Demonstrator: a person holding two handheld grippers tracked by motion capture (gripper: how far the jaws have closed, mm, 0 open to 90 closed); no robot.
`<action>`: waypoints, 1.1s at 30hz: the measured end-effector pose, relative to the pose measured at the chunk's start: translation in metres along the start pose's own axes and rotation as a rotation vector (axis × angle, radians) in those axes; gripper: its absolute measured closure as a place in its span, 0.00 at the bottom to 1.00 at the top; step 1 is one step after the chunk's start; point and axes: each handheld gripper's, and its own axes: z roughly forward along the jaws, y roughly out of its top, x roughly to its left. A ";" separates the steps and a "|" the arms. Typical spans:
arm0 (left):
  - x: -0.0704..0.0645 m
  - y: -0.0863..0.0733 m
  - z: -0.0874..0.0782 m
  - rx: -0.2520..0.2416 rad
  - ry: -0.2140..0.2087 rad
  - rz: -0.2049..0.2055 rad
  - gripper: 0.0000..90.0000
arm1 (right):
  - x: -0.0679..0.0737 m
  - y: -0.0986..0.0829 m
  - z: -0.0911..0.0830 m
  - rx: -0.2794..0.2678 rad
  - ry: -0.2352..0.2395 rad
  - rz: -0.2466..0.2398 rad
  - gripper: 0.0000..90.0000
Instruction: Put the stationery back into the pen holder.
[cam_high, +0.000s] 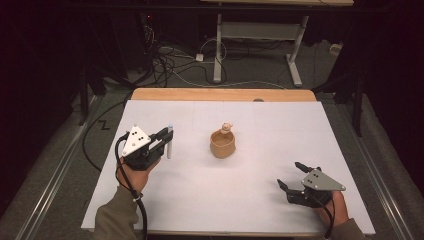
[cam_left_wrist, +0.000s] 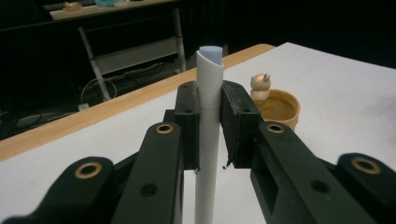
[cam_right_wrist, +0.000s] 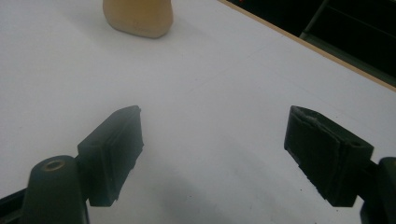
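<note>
The white-covered counter (cam_high: 225, 200) carries a tan ceramic cup (cam_high: 222, 143) near its centre, a small figurine (cam_high: 227, 127) on the cup's far rim. My left hand-held gripper (cam_high: 167, 137), left of the cup, is clamped on an upright white pen (cam_high: 170, 142). My right hand-held gripper (cam_high: 291, 176), near the counter's right front corner, has jaws spread, holding nothing.

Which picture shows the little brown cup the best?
The high view: the whole cup stands there with a small figure on its rim. The left gripper view shows it partly behind the hand-held gripper. The right gripper view cuts off its top.
</note>
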 end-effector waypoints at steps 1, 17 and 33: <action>-0.001 0.001 0.001 -0.004 -0.001 0.001 0.84 | 0.000 0.000 0.000 0.000 0.000 0.001 0.22; -0.013 0.016 0.027 -0.072 -0.053 -0.003 0.84 | 0.000 0.000 0.000 -0.003 -0.004 -0.002 0.22; -0.028 0.035 0.055 -0.102 -0.135 0.031 0.84 | -0.001 0.000 0.000 -0.008 -0.011 0.007 0.21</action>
